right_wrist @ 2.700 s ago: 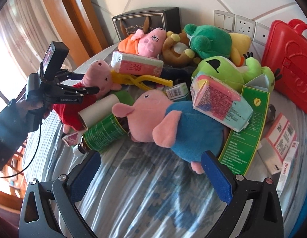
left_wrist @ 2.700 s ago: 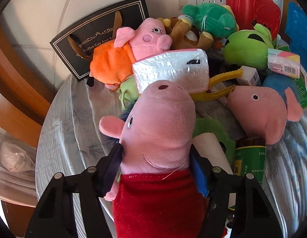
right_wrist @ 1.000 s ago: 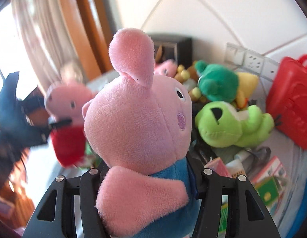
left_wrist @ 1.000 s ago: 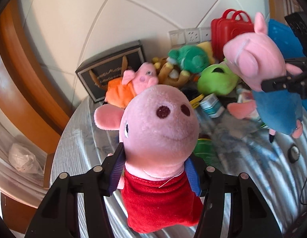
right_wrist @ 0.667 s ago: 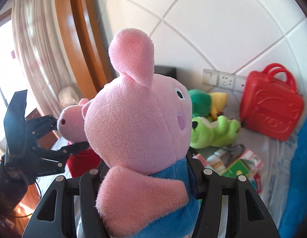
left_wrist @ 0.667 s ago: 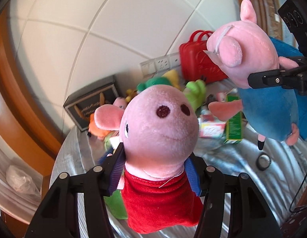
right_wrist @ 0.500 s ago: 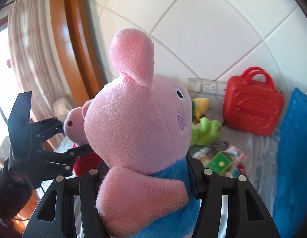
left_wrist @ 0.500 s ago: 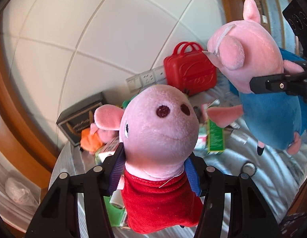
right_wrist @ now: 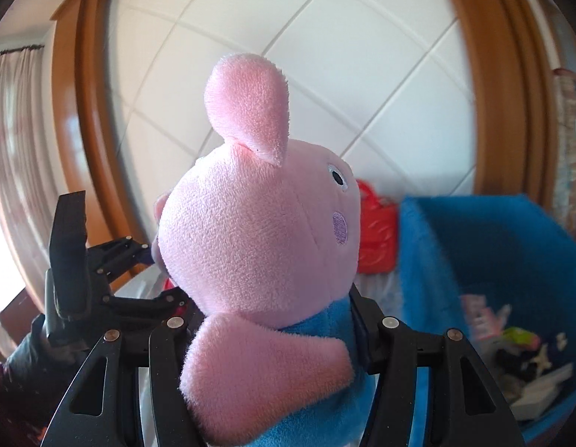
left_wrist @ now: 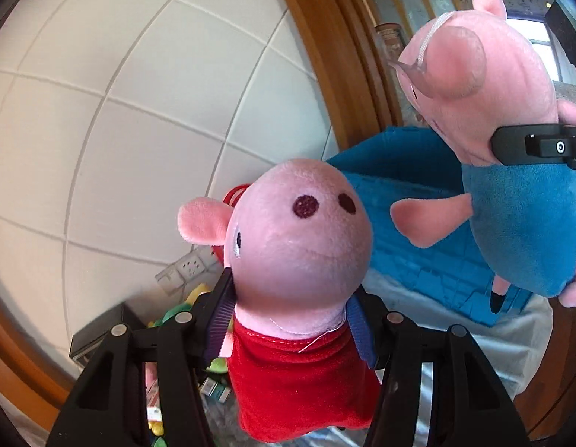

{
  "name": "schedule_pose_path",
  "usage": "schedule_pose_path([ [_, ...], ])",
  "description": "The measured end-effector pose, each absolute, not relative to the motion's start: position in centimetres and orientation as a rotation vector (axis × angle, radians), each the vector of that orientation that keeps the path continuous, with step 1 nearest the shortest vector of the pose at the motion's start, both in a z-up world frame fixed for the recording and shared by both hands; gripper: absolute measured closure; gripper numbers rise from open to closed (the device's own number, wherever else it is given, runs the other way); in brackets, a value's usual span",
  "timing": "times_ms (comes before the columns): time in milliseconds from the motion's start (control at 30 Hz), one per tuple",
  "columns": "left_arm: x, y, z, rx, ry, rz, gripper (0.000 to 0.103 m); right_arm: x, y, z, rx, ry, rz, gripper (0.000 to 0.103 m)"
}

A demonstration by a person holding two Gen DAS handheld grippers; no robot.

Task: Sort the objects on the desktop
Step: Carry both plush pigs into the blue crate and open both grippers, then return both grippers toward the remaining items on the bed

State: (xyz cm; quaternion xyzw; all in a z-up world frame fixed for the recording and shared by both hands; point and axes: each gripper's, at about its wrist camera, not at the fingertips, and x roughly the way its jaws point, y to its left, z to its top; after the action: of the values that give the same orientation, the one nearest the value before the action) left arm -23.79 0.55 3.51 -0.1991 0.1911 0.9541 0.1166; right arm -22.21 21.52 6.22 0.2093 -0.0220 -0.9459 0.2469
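You've got two soft plush pigs: the red-dress pig (left_wrist: 295,260) is short matt fleece with a velvety red cloth dress, the blue-shirt pig (right_wrist: 258,246) the same nap, blue cloth body. Your left gripper (left_wrist: 288,324) and right gripper (right_wrist: 273,320) are matt black plastic with metal screw heads. Wall tiles (left_wrist: 139,93) look smooth, slightly glossy. The door frame (right_wrist: 86,119) is varnished wood, shiny. The blue bin (right_wrist: 492,246) looks like fuzzy cloth.
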Motion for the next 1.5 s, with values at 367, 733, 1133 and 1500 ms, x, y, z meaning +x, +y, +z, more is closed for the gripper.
schedule_pose_path([
  [367,-28.5,19.4,12.4,-0.331,0.455,2.667,0.048,-22.7,41.4,12.6,0.464,-0.139,-2.826,0.044],
  [733,-36.7,27.2,13.2,-0.391,0.388,2.826,0.023,-31.2,52.5,11.7,0.630,-0.239,-2.998,0.019],
  [1133,-35.4,26.0,11.5,-0.420,0.340,2.865,0.022,-30.2,53.2,11.5,0.582,-0.229,-2.930,0.000],
  [1500,-29.4,22.5,8.9,-0.382,0.408,3.006,0.022,-24.1,49.5,11.6,0.386,-0.212,-2.894,0.000],
])
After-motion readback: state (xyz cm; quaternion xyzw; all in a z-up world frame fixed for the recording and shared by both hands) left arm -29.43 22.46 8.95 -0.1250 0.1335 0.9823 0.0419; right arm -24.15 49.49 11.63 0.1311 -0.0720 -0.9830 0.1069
